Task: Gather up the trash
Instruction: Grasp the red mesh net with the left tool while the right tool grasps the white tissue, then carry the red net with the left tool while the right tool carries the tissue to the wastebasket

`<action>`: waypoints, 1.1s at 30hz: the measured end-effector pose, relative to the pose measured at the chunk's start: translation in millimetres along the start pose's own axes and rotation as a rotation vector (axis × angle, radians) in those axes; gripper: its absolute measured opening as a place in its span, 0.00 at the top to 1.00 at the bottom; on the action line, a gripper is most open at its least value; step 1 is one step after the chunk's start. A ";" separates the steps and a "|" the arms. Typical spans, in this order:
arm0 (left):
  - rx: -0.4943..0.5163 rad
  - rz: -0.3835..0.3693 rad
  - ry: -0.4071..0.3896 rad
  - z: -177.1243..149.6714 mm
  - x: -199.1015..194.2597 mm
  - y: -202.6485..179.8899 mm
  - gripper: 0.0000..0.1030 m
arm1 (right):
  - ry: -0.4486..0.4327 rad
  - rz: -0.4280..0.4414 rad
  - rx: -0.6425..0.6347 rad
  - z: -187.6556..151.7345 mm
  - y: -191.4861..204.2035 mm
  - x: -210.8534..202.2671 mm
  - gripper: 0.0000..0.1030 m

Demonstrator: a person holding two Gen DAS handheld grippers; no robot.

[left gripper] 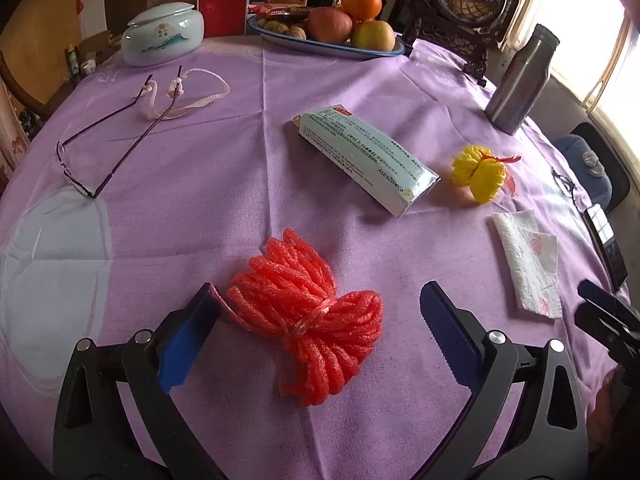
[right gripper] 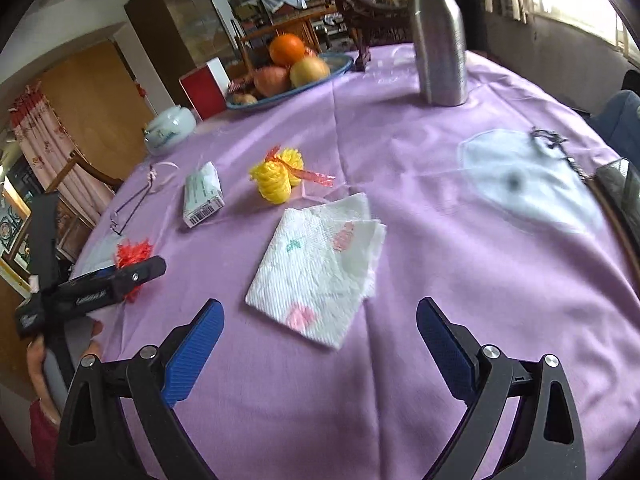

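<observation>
A bunched red foam fruit net (left gripper: 308,316) lies on the purple tablecloth between the wide-apart fingers of my left gripper (left gripper: 316,300), which is open; the left pad touches its edge. A folded white paper napkin (right gripper: 320,264) with pink prints lies just ahead of my right gripper (right gripper: 320,312), also open and empty. Farther out sit a yellow foam net (right gripper: 276,178) with a red strip and a pale medicine box (left gripper: 366,158). The napkin (left gripper: 528,260) and yellow net (left gripper: 480,172) also show in the left wrist view, the red net (right gripper: 134,252) in the right.
Glasses (left gripper: 104,148) with a strap lie at left. A fruit plate (left gripper: 324,28), white lidded jar (left gripper: 162,34), red box (left gripper: 223,2) and steel bottle (right gripper: 440,36) stand at the back. A phone (left gripper: 604,240) and keys (right gripper: 550,140) rest at the right table edge.
</observation>
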State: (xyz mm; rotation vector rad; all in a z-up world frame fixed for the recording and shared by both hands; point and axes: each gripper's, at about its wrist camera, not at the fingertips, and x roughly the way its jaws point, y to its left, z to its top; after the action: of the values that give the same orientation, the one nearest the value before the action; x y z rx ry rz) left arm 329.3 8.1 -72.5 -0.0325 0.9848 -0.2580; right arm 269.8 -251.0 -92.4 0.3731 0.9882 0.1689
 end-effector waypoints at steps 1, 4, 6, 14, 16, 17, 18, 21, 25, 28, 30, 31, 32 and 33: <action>0.003 0.003 0.001 0.1 0.3 -0.5 0.06 | 0.012 -0.003 -0.006 2.1 3.5 5.4 0.07; 0.003 0.005 0.002 0.4 0.4 -0.8 0.06 | 0.088 -0.002 -0.020 7.9 13.8 25.5 0.06; 0.004 0.005 0.002 0.4 0.3 -0.9 0.06 | 0.098 -0.065 -0.082 10.4 25.2 32.8 0.06; -0.008 -0.007 -0.005 -0.8 -2.4 1.8 0.07 | -0.003 -0.046 -0.090 1.7 23.0 13.7 0.91; -0.025 -0.030 -0.022 -0.5 -7.0 5.4 0.14 | -0.059 0.008 -0.059 -2.6 17.2 -0.8 0.91; -0.034 -0.050 -0.034 -0.4 -10.3 7.4 0.22 | -0.081 0.019 -0.048 -7.1 15.6 -7.6 0.91; -0.042 -0.076 -0.044 -0.5 -13.4 9.2 0.27 | -0.095 0.024 -0.044 -10.8 14.5 -11.6 0.91; -0.052 -0.110 -0.053 0.4 -16.6 11.4 0.43 | -0.135 0.002 -0.072 -16.5 17.3 -21.3 0.91; -0.059 -0.137 -0.042 0.4 -16.1 12.2 0.47 | -0.115 -0.015 -0.099 -16.4 23.9 -17.4 0.91; -0.048 -0.142 -0.023 -0.4 -13.8 9.8 0.46 | -0.113 -0.019 -0.107 -15.1 24.1 -14.7 0.90; -0.037 -0.141 -0.008 -2.1 -11.3 7.3 0.46 | -0.112 -0.016 -0.101 -14.9 23.2 -14.5 0.88; -0.024 -0.130 -0.012 -3.4 -12.3 5.5 0.46 | -0.112 -0.014 -0.097 -14.4 22.2 -14.6 0.88; -0.015 -0.128 -0.013 -4.6 -12.7 4.1 0.46 | -0.112 -0.012 -0.095 -14.8 22.0 -14.6 0.88; -0.006 -0.126 -0.013 -5.5 -12.9 2.4 0.46 | -0.112 -0.012 -0.095 -15.4 22.1 -14.5 0.88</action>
State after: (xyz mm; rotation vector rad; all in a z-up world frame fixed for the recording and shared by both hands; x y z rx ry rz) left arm 318.4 13.8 -65.3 -0.1013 0.9723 -0.3700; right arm 249.6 -231.5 -80.3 0.2862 0.8681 0.1814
